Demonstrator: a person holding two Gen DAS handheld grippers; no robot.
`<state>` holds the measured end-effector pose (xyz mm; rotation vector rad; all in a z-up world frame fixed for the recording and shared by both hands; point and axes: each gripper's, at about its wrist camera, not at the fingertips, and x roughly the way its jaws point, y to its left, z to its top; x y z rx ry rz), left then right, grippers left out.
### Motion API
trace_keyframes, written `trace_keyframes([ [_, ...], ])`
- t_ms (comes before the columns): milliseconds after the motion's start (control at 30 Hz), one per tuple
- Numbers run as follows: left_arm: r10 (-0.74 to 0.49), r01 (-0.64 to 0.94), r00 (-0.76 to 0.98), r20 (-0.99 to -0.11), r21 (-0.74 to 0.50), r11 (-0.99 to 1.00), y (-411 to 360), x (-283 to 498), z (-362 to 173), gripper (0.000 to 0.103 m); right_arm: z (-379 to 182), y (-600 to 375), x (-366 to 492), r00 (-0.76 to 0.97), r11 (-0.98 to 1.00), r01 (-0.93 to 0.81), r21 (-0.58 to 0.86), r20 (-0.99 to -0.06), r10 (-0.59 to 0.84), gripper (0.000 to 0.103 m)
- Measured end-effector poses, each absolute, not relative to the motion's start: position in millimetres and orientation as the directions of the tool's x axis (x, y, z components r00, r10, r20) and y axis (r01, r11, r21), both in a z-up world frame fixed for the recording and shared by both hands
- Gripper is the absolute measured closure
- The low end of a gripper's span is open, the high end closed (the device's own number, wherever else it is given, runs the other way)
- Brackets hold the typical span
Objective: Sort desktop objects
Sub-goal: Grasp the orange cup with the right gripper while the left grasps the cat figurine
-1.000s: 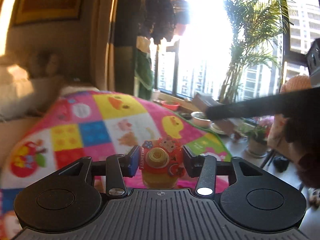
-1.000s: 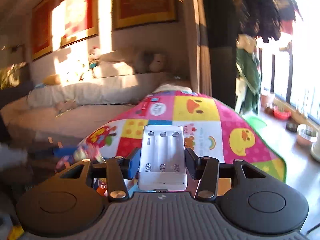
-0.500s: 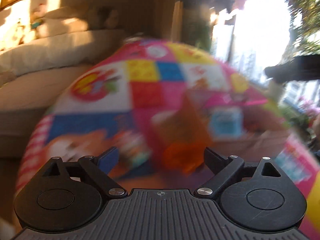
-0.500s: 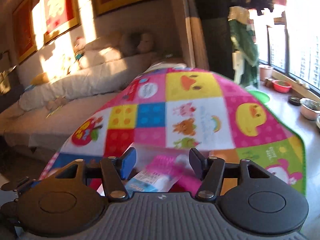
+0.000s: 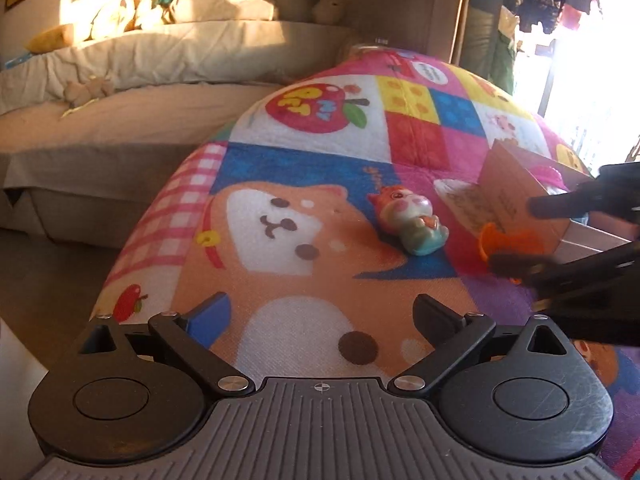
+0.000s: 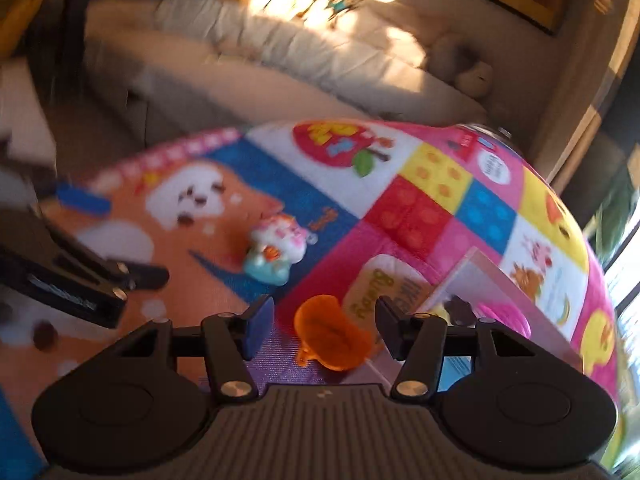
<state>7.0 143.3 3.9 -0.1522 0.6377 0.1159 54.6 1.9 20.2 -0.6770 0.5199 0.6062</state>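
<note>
A counter draped in a bright patchwork cartoon play mat (image 5: pixel 320 184) fills both wrist views, with a beige sofa (image 5: pixel 120 80) lit by low sun along the wall beyond it. Nearest the left wrist camera, the left claw (image 5: pixel 320 320) hangs over the orange dog picture on the mat, its jaws spread wide with only printed cloth between them. In the right wrist view, which is somewhat blurred, the right claw (image 6: pixel 322 326) is also parted, and a small translucent orange plastic cup-like piece (image 6: pixel 332 338) lies on the mat between its two fingertips; whether either fingertip touches it I cannot tell. The same orange piece (image 5: pixel 510 240) shows at the right edge of the left view, just beside the dark fingers of the right claw (image 5: pixel 516 234). A little farther out, a small pastel cat-like figurine with an orange head and mint-green body (image 5: pixel 410 220) lies on its side on the blue patch of the mat, apart from both claws; it appears again in the right view (image 6: pixel 276 254). Beyond and to the right stands an open cardboard box (image 5: pixel 512 188) with something pink inside it, its near wall close to the orange piece (image 6: pixel 504 300). Soft toys sit on the sofa back in the far distance.
</note>
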Motion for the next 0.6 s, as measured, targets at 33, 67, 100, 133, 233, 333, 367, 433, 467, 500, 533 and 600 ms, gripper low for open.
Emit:
trace_keyframes([
  [33, 0.055, -0.15, 0.8, -0.598, -0.11, 0.983, 143, 6, 4, 0.003, 14, 9, 58, 0.707, 0.601, -0.668, -0.44, -0.627, 0.327, 0.047],
  [67, 0.052, -0.147, 0.802, -0.595, -0.113, 0.983, 144, 6, 4, 0.003, 9, 12, 63, 0.709, 0.585, -0.668, -0.46, -0.632, 0.314, 0.047],
  [100, 0.048, -0.145, 0.804, -0.593, -0.117, 0.983, 144, 7, 3, 0.002, 3, 17, 67, 0.72, 0.57, -0.66, -0.49, -0.63, 0.291, 0.047],
  [133, 0.045, -0.143, 0.804, -0.593, -0.12, 0.982, 144, 7, 3, 0.002, -3, 20, 71, 0.727, 0.56, -0.652, -0.511, -0.63, 0.273, 0.052],
  [233, 0.038, -0.142, 0.803, -0.595, -0.129, 0.981, 146, 7, 2, 0.002, -9, 21, 82, 0.703, 0.554, -0.665, -0.5, -0.67, 0.24, 0.088],
  [333, 0.035, -0.137, 0.8, -0.599, -0.126, 0.983, 145, 7, 2, 0.002, -2, 10, 73, 0.689, 0.574, -0.676, -0.463, -0.672, 0.27, 0.094],
  [367, 0.035, -0.135, 0.798, -0.602, -0.121, 0.983, 144, 8, 2, 0.002, 1, 4, 67, 0.687, 0.58, -0.678, -0.451, -0.669, 0.284, 0.096],
  [433, 0.035, -0.126, 0.797, -0.603, -0.109, 0.986, 142, 10, 3, 0.002, 10, -12, 55, 0.674, 0.602, -0.686, -0.409, -0.67, 0.312, 0.098],
  [467, 0.025, -0.115, 0.8, -0.6, -0.111, 0.987, 141, 11, 4, 0.002, 14, -22, 49, 0.663, 0.616, -0.69, -0.381, -0.674, 0.326, 0.098],
  [500, 0.005, -0.096, 0.802, -0.597, -0.121, 0.988, 139, 14, 6, 0.002, 18, -33, 43, 0.652, 0.63, -0.693, -0.35, -0.678, 0.34, 0.098],
  [533, -0.013, -0.08, 0.804, -0.594, -0.131, 0.988, 138, 18, 8, 0.002, 22, -44, 38, 0.64, 0.644, -0.695, -0.32, -0.683, 0.351, 0.098],
  [600, -0.043, -0.046, 0.813, -0.581, -0.138, 0.989, 130, 33, 14, 0.002, 26, -67, 28, 0.626, 0.671, -0.69, -0.271, -0.689, 0.366, 0.098],
])
